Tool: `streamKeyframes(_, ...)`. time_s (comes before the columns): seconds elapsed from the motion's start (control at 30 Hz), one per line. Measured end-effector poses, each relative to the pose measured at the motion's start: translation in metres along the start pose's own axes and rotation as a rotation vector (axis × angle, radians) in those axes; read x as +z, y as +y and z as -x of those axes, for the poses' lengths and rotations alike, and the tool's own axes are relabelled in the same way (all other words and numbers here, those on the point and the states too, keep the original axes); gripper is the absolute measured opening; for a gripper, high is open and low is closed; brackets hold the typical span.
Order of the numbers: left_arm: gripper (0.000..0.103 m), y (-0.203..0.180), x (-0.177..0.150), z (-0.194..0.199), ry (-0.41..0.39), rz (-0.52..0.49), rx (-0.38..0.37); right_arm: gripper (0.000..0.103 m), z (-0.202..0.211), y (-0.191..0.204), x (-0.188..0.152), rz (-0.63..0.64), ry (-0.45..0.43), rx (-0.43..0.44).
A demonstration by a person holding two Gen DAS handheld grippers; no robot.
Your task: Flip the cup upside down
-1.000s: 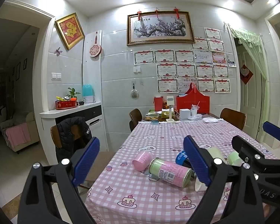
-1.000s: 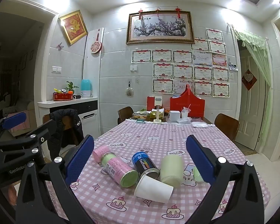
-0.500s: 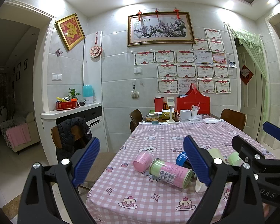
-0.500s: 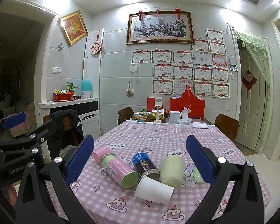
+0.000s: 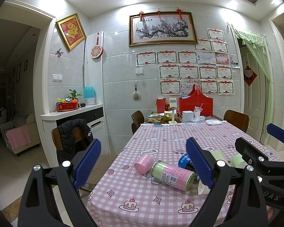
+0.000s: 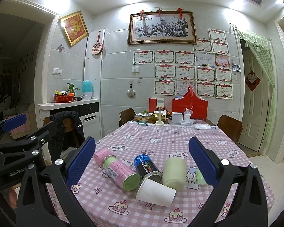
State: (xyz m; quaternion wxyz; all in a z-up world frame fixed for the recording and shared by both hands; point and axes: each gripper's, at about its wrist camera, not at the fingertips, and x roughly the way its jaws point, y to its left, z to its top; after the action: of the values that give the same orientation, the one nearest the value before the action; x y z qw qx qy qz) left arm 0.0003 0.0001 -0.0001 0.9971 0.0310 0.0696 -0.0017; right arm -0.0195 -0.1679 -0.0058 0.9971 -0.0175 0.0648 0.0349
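While the cup (image 6: 155, 190) lies sideways, both grippers (image 6: 142, 165) hover open.

On the near part of the table (image 6: 161, 138) lie six containers. One white paper cup (image 6: 155, 191) lies nearest, one pale cream cup (image 6: 175, 172) just behind it, and one green cup (image 6: 200, 176) to the right. One pink cup (image 6: 102, 156) lies far left. Two cans lie between: one pink and green can (image 6: 121, 172) and one dark blue can (image 6: 146, 166). Three chairs (image 6: 230, 126) stand around the table.
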Motion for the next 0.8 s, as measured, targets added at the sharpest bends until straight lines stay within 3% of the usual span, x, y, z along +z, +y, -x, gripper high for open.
streamKeyframes(0.8,0.090,-0.003,-0.005,-0.008,0.021,-0.002,-0.008,0.095,0.000,-0.011,-0.001,0.000,0.011,-0.002)
